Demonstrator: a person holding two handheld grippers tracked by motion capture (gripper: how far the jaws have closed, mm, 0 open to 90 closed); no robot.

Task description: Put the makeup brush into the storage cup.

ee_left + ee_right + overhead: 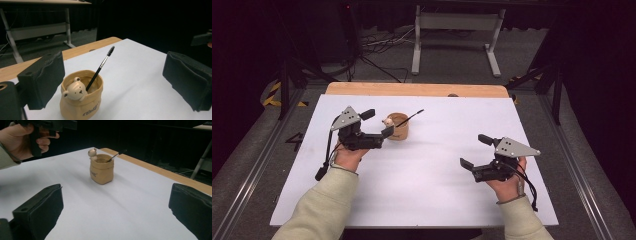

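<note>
Black brush (100, 68) leans in the pot (82, 105), clear of the left gripper (112, 82) jaws

Bare sheet (427, 170) everywhere; pot (398, 129) with brush (411, 117) sole obstacle.

The person wears a soft, pale cream top with long sleeves (319, 207), and each sleeve ends in a snug ribbed cuff at the wrist. The left gripper (378, 123) is black and chunky. It has a flat grey plate (346, 118) on top, shaped like a triangle, with small dark screw dots on it. A black cable (326, 157) hangs from it and ends in a thick plug. The right gripper (473, 152) looks the same, with its own grey triangle plate (515, 147) and a thin black cable (530, 192) that loops down. The jaws carry thick black foam pads (45, 78), a bit rough at the edges
</note>
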